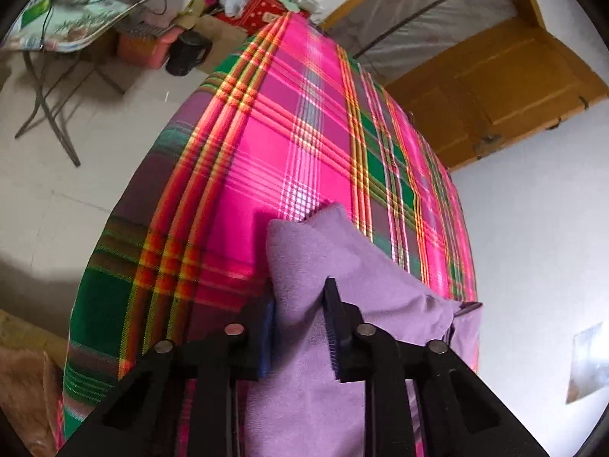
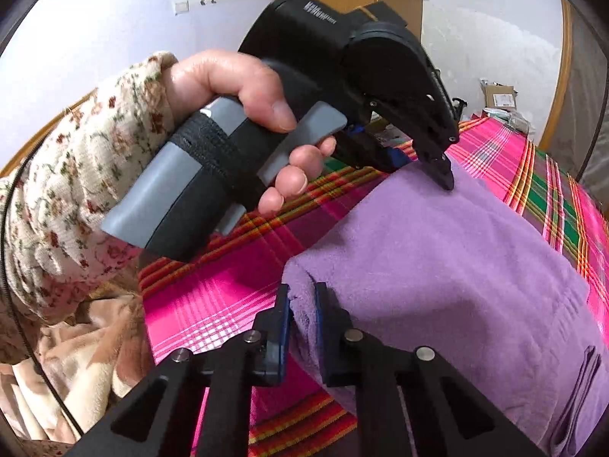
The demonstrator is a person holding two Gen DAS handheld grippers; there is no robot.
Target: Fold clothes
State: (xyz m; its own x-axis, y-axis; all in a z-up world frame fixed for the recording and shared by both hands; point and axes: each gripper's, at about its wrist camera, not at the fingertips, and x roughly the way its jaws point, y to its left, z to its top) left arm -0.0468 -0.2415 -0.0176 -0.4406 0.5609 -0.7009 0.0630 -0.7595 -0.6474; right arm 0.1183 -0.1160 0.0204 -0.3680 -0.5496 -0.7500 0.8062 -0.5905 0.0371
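Observation:
A purple fleece garment (image 2: pixel 456 266) lies on a bed with a pink, green and yellow plaid sheet (image 2: pixel 213 304). My right gripper (image 2: pixel 302 304) is shut on a near corner fold of the garment. My left gripper (image 2: pixel 434 171) shows in the right wrist view, held by a hand in a floral sleeve, pinching the garment's far edge. In the left wrist view the left gripper (image 1: pixel 300 304) is shut on a raised fold of the purple garment (image 1: pixel 342 266), lifted above the plaid sheet (image 1: pixel 266 133).
A folding table (image 1: pixel 76 30) with bags stands on the floor left of the bed, with boxes, a red bin (image 1: pixel 144 47) and a black kettle (image 1: pixel 186 53) nearby. A wooden door (image 1: pixel 495 91) is at the right. A beige blanket (image 2: pixel 76 361) lies at the bed's near edge.

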